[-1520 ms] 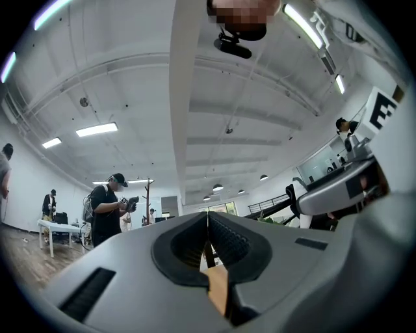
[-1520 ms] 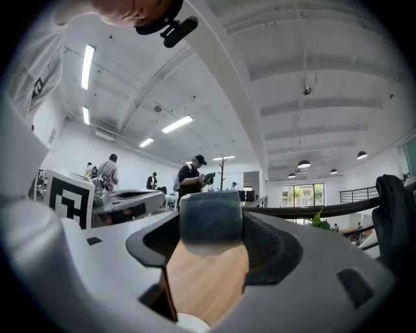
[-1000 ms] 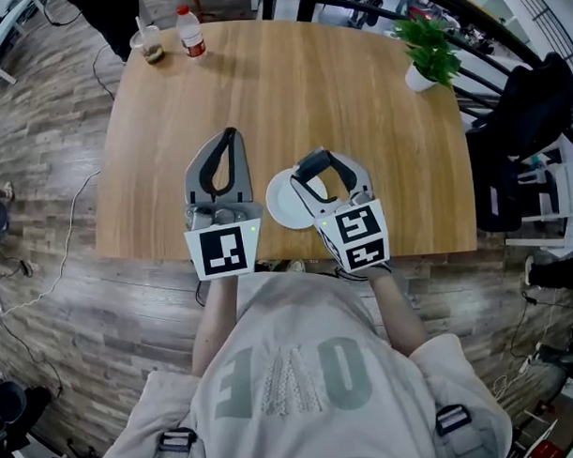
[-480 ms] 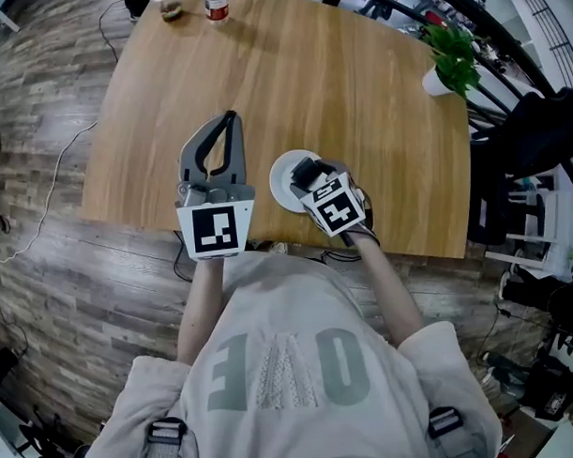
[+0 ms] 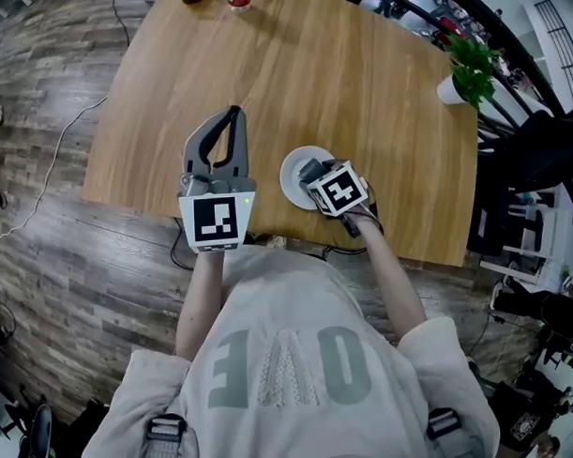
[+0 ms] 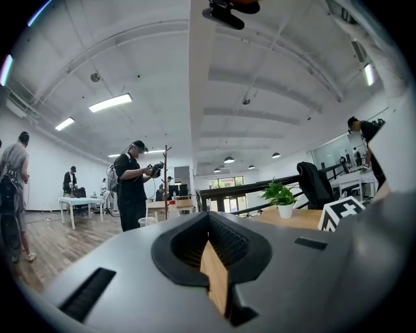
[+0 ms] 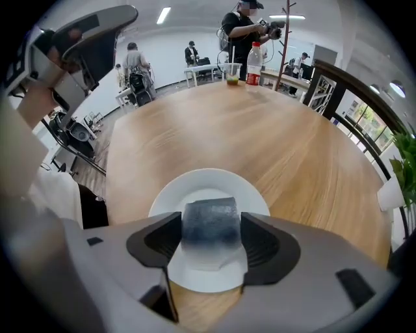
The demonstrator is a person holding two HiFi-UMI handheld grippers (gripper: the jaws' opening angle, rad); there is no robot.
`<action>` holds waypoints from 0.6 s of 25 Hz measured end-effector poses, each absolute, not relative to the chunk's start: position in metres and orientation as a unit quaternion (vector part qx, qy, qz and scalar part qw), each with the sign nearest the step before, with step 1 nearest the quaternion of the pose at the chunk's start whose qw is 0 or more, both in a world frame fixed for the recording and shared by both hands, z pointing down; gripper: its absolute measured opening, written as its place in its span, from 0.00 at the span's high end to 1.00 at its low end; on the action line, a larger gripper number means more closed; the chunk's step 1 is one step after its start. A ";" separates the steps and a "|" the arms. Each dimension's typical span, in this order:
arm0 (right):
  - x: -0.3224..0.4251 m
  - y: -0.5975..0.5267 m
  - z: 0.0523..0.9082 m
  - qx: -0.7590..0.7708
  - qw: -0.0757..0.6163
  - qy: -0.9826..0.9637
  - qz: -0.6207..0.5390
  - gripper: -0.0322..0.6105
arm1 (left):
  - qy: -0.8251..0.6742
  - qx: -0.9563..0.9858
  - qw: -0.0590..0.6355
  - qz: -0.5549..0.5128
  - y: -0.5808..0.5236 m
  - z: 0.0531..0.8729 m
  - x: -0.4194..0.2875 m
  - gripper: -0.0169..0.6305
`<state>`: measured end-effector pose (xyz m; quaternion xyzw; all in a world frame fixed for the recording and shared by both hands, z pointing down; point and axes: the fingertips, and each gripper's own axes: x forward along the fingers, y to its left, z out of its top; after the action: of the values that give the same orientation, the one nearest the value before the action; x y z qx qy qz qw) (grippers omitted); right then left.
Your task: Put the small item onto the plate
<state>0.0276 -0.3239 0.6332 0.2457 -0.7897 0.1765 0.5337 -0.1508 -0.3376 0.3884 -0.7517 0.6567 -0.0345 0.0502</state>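
two grippers were over one wooden table [image 5: 357, 89]. the right gripper [image 5: 313, 171] was clenched on the one small item, a grey-blue block [image 7: 209, 224], holding it over the middle of the single white plate [image 7: 208, 182]; whether the block touched the plate could not be told. the left gripper [image 5: 232, 122], at 9 o'clock of the plate, had its jaws closed tip to tip on nothing. each gripper carried one black-and-white marker cube. at the table's far edge, 12 o'clock, stood one red-capped bottle [image 7: 254, 55] and one cup [image 7: 232, 71], the bottle's label too small to read. one potted plant [image 5: 467, 71] stood at 1 o'clock.
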 end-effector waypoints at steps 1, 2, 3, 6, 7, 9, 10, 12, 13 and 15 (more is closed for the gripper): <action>0.028 -0.324 0.635 0.245 0.534 -0.788 0.180 0.49 | 0.657 -0.751 0.048 -0.033 -0.338 0.388 -0.151 0.96; 0.028 -0.325 0.637 0.247 0.533 -0.788 0.185 0.49 | 0.658 -0.751 0.048 -0.032 -0.337 0.388 -0.152 0.96; 0.028 -0.325 0.637 0.250 0.531 -0.787 0.190 0.49 | 0.658 -0.751 0.049 -0.032 -0.337 0.388 -0.153 0.96; 0.025 -0.323 0.637 0.250 0.523 -0.791 0.197 0.49 | 0.660 -0.749 0.049 -0.031 -0.338 0.388 -0.157 0.96; 0.024 -0.322 0.637 0.246 0.520 -0.794 0.197 0.49 | 0.661 -0.748 0.048 -0.030 -0.338 0.388 -0.158 0.96; 0.021 -0.322 0.637 0.245 0.513 -0.799 0.194 0.49 | 0.661 -0.748 0.044 -0.029 -0.341 0.389 -0.159 0.96; 0.021 -0.323 0.637 0.248 0.512 -0.800 0.192 0.49 | 0.661 -0.748 0.043 -0.028 -0.341 0.389 -0.159 0.96; 0.021 -0.321 0.639 0.248 0.517 -0.799 0.184 0.49 | 0.659 -0.750 0.044 -0.028 -0.343 0.388 -0.158 0.96; 0.022 -0.320 0.639 0.246 0.521 -0.797 0.180 0.49 | 0.658 -0.752 0.045 -0.027 -0.343 0.387 -0.156 0.96; 0.023 -0.319 0.635 0.248 0.522 -0.798 0.174 0.49 | 0.653 -0.755 0.048 -0.025 -0.346 0.384 -0.153 0.96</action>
<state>0.0234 -0.3186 0.6353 0.2479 -0.7976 0.1739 0.5217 -0.1529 -0.3459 0.3842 -0.7552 0.6532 -0.0254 0.0479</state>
